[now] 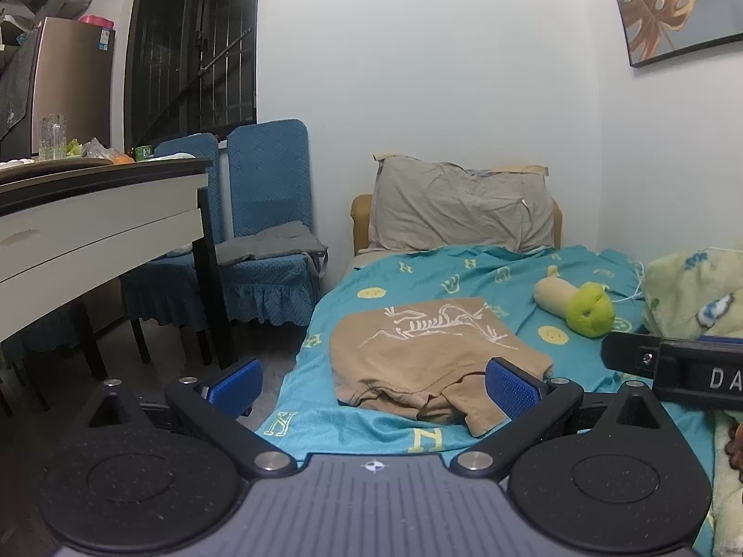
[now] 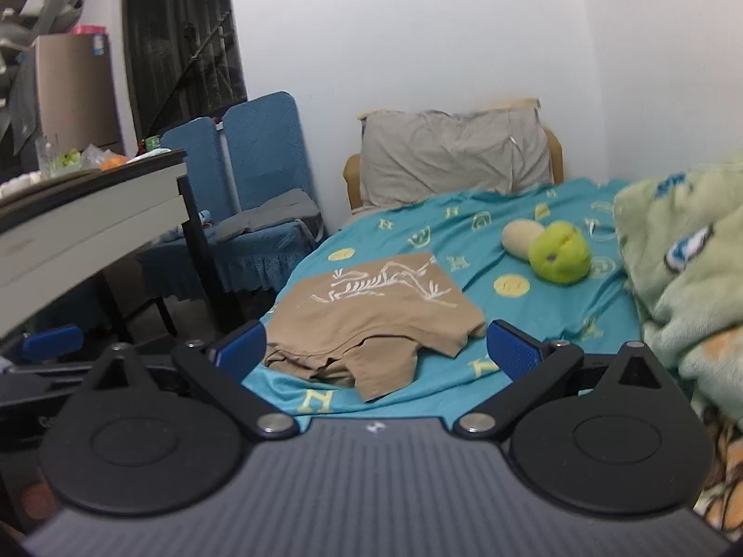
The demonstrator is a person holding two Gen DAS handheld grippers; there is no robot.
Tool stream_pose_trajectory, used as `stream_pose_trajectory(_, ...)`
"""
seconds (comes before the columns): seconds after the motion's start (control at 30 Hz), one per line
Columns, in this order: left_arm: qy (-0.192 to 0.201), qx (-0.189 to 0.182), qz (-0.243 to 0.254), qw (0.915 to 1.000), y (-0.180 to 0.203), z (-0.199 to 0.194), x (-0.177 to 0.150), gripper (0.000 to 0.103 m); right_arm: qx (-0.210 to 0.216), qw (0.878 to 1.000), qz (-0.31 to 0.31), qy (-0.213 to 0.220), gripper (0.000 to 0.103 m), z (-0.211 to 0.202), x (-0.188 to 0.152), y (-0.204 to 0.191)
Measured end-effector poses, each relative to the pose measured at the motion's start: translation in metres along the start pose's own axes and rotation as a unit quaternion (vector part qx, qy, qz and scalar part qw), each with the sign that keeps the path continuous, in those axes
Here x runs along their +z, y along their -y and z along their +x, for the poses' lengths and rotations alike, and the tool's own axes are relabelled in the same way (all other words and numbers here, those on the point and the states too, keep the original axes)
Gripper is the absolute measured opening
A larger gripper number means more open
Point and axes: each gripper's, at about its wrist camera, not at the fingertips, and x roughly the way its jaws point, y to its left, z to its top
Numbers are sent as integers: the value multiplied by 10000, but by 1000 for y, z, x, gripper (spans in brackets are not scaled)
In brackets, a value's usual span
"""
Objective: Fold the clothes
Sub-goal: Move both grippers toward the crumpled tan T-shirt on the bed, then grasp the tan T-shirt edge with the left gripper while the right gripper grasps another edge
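Tan T-shirt [image 1: 432,352] [image 2: 371,315] lies on the bed's teal sheet [image 1: 362,427], toward the bed's near left side. Partly folded into a compact, roughly rectangular bundle. White line print of an animal skeleton faces up across the far half. Near edge is untidy: bunched layers, with one flap of cloth, a sleeve or hem, sticking out toward the foot. Fabric flat on top, lightly wrinkled. Nothing touches it.

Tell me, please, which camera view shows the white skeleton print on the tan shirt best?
The left wrist view: the tan shirt lies sharp there, and its skeleton print reads clearly. The right wrist view shows the same print whole but slightly blurred and smaller.
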Motion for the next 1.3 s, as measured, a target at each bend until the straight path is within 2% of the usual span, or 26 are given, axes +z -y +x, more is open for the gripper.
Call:
stream_pose_trajectory(0.1,24,7,-4,10000,0,-1,-1,103,-110,9998,135,-97,103,-3,3,-1)
stream_pose_trajectory(0.23,2,-58,-50,10000,-1,0,-2,103,-80,9999,109,106,102,-10,3,-1)
stream_pose_trajectory(0.3,23,-90,-33,10000,0,0,-3,103,-143,9996,-54,234,87,-12,2,-2)
stream_pose_trajectory(0.33,25,-104,-24,9999,1,2,-5,103,-206,9992,-178,289,68,-12,1,-3)
stream_pose_trajectory(0.37,26,-117,-15,9999,1,3,-7,103,-271,9986,-287,341,60,-11,-1,-4)
stream_pose_trajectory(0.4,26,-131,-7,9999,2,5,-9,103,-319,9981,-351,396,56,-11,-3,-4)
stream_pose_trajectory(0.47,-59,-169,-20,9998,2,9,-12,103,-399,9975,-325,480,37,-10,-4,1)
stream_pose_trajectory(0.5,-107,-195,-40,9997,2,12,-14,103,-433,9973,-266,525,35,-10,-3,3)
stream_pose_trajectory(0.7,-599,-465,-120,9970,0,40,-25,103,-397,9953,306,826,33,-14,29,14)
stream_pose_trajectory(0.8,-958,-608,52,9935,4,72,-25,101,-322,9946,568,805,33,-15,59,15)
stream_pose_trajectory(0.93,-1281,-515,421,9895,10,123,-24,98,-296,9918,978,770,33,-6,84,26)
stream_pose_trajectory(1.03,-1395,-524,732,9861,12,161,-28,96,-349,9918,977,752,33,9,74,37)
stream_pose_trajectory(1.17,-1393,-660,1284,9797,20,208,-39,89,-296,9933,1102,188,34,37,39,56)
stream_pose_trajectory(1.3,-1203,-866,1944,9697,34,243,-63,85,-221,9923,1187,-288,34,62,22,69)
